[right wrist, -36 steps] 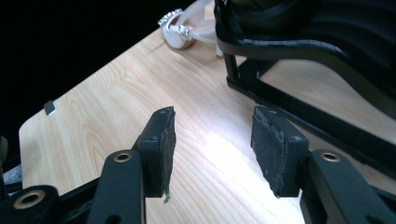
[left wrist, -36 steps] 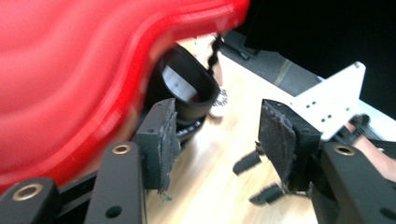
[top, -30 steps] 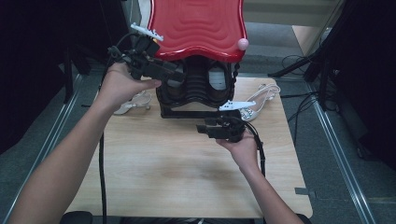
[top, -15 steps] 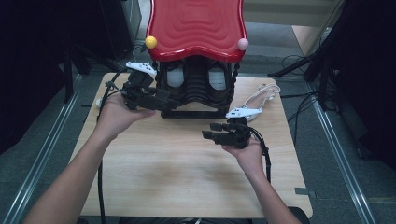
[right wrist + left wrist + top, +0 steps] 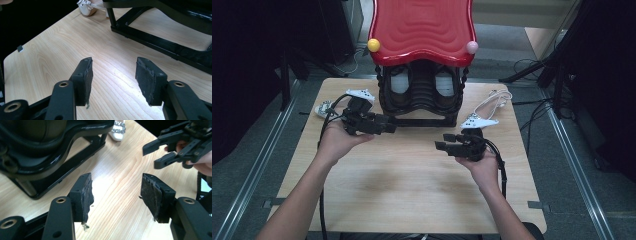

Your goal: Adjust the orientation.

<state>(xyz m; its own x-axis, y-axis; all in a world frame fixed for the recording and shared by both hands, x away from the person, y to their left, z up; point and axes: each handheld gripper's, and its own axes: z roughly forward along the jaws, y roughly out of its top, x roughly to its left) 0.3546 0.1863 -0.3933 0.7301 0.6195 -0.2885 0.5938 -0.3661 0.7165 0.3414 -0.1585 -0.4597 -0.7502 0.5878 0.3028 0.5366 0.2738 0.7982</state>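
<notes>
Hovering over the table [image 5: 412, 190] with jaws spread and empty, the left gripper [image 5: 387, 126] sits at nine o'clock and the right gripper [image 5: 443, 141] at three; the rack [image 5: 422, 107] stands at twelve, nearest the left.

Both grippers, left gripper [image 5: 387, 128] and right gripper [image 5: 443, 141], apparently gape empty.

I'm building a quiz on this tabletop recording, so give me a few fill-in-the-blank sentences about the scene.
1. The jaws of the left gripper stand ____.
2. The black rack carries a wavy top coloured ____.
3. The ball at the top's left corner is ____.
4. Both grippers, the right gripper included, hold ____.

Missing words: open; red; yellow; nothing
</notes>
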